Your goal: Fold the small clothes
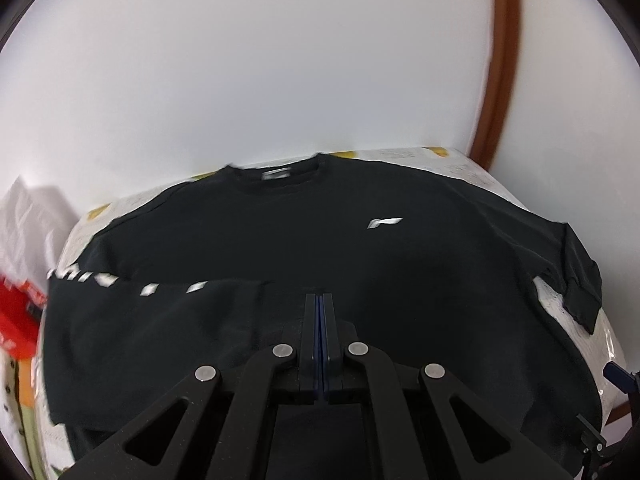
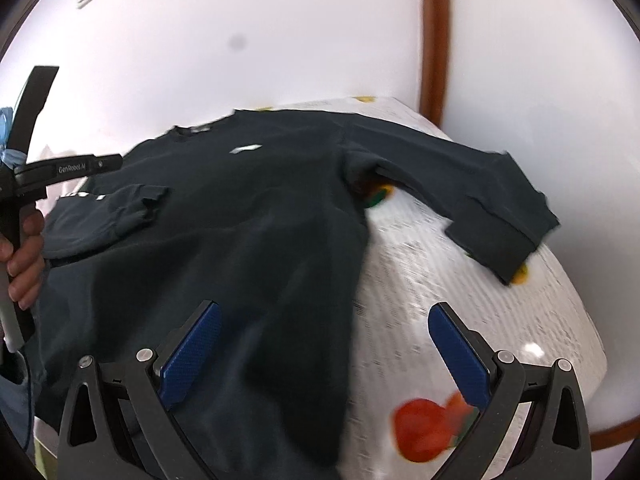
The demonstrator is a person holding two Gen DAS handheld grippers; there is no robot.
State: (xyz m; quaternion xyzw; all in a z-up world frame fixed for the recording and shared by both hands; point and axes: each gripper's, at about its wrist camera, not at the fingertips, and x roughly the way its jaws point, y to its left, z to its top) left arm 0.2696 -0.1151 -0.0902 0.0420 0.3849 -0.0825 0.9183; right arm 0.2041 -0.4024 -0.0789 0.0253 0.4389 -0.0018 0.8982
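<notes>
A black long-sleeved shirt (image 1: 320,240) with a small white chest logo lies face up on a table with a white printed cloth (image 2: 440,280). Its left sleeve is folded across the body (image 2: 120,208); its right sleeve (image 2: 480,200) lies spread out to the right. My left gripper (image 1: 319,300) is shut with nothing between its pads, above the shirt's lower body. My right gripper (image 2: 324,320) is open and empty above the shirt's lower right edge (image 2: 352,320). The left gripper's body (image 2: 60,168) and the hand holding it show in the right wrist view.
A white wall rises behind the table. A brown vertical frame (image 1: 496,80) stands at the back right. Red and white things (image 1: 20,300) lie at the left beside the table. The cloth has fruit prints (image 2: 428,424).
</notes>
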